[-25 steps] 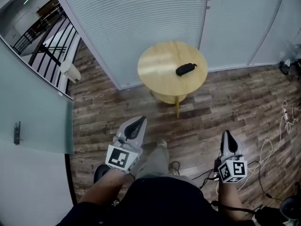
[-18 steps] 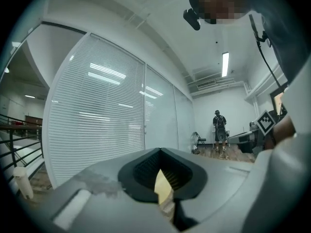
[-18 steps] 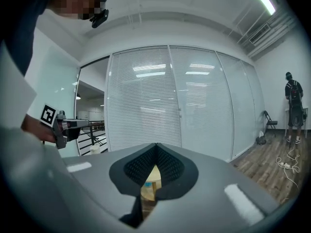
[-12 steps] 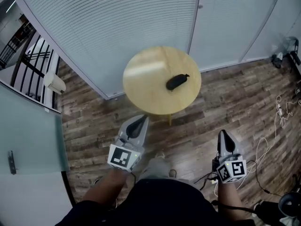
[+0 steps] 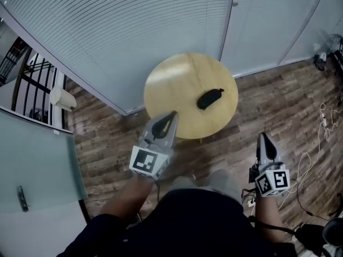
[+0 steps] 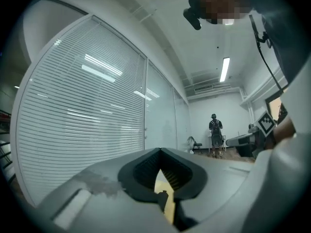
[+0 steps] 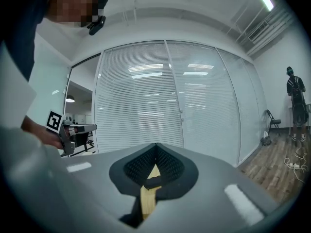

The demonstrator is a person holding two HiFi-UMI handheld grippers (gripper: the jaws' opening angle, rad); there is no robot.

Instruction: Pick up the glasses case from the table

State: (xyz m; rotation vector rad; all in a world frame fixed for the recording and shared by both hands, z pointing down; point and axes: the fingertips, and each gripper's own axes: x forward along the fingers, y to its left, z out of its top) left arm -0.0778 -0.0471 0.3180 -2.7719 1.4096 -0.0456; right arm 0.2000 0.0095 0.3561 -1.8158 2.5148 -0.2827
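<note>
A black glasses case (image 5: pixel 210 98) lies on the right half of a round wooden table (image 5: pixel 177 87). My left gripper (image 5: pixel 173 113) is shut with nothing in it, and its tip reaches the table's near edge, left of and short of the case. My right gripper (image 5: pixel 262 135) is also shut and empty, over the floor to the right of the table and nearer me than the case. In the right gripper view the jaws (image 7: pixel 156 144) meet at the tips, and a dark shape on a strip of tabletop (image 7: pixel 146 200) shows through the gap behind them. The left gripper view shows shut jaws (image 6: pixel 160 150) too.
A glass wall with blinds (image 5: pixel 134 31) stands right behind the table. Wood plank floor (image 5: pixel 300 95) surrounds it, with cables (image 5: pixel 320 123) lying at the right. A glass door (image 5: pixel 32 159) is at the left. A person (image 6: pixel 215 131) stands far off in the room.
Both grippers have travelled forward toward the table, which now lies closer. The left gripper's tip went from over the floor to the table's near edge. The case has not moved on the table.
</note>
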